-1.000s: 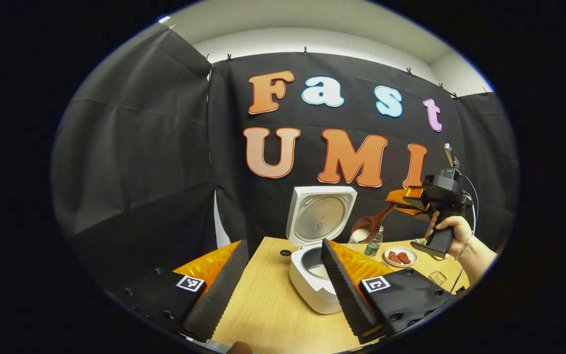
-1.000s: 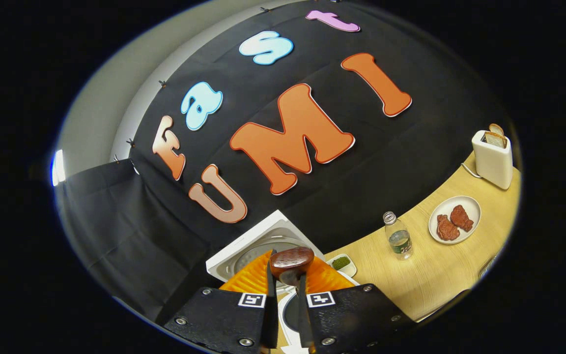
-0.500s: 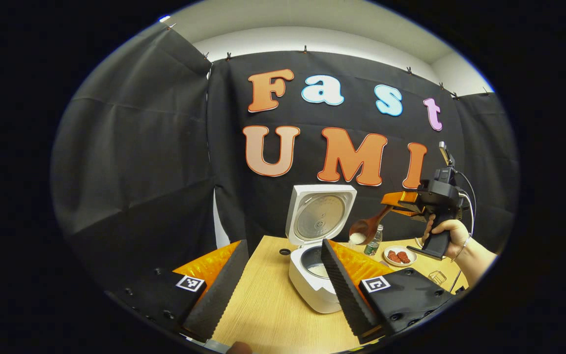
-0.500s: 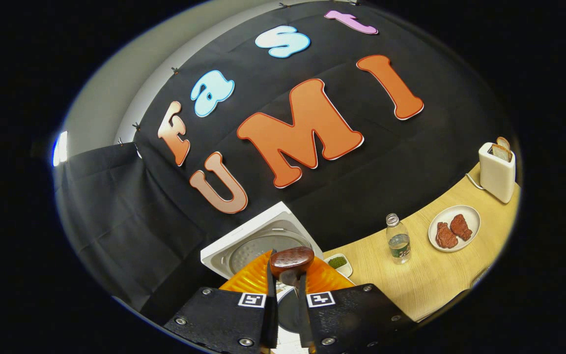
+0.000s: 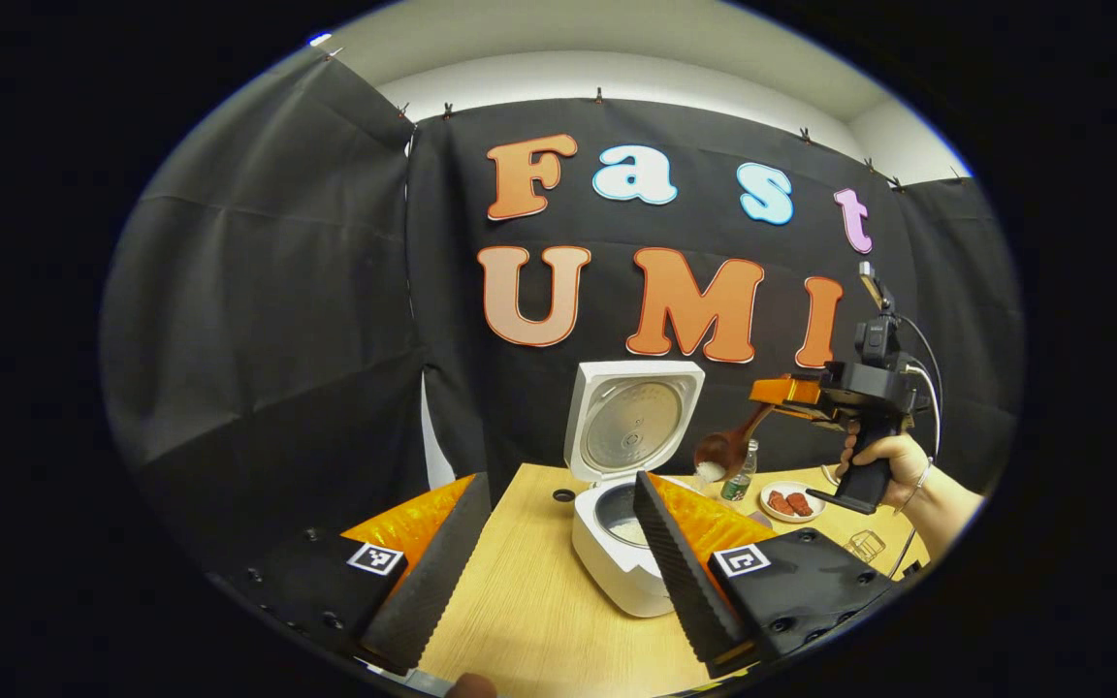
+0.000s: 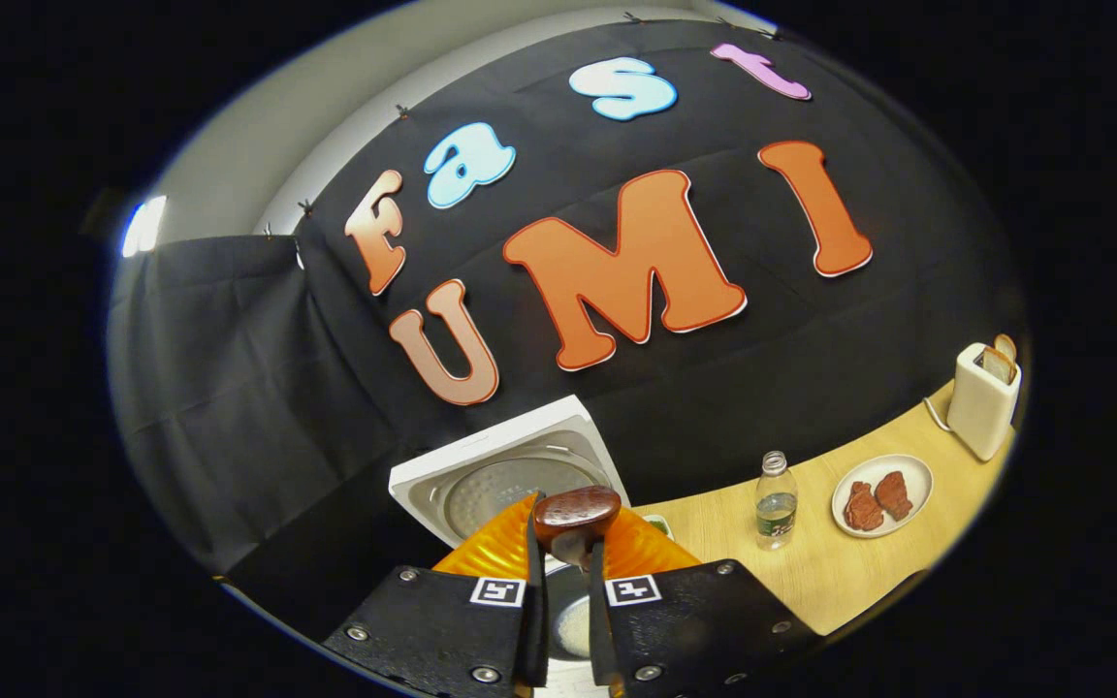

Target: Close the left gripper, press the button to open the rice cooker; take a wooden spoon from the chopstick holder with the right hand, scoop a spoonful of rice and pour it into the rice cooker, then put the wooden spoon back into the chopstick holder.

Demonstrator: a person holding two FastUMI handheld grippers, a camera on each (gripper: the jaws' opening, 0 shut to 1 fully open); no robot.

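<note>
Black tool point(image 6: 563, 620) bodies, square coded tags, silver screws, thin wrist bracelet point(image 5: 923, 475)

The rice cooker point(image 5: 622, 543) is white, its raised lid point(image 5: 632, 423) lined in grey metal. The wooden spoon point(image 5: 725, 448) is dark reddish brown and carries white rice. The table point(image 5: 539, 620) is pale wood grain. At 3 o'clock in the right gripper view sit a white toaster point(image 6: 983, 399), a white plate point(image 6: 881, 494) with 2 red-brown pieces, and a clear bottle point(image 6: 775, 499) with a green label.
</note>
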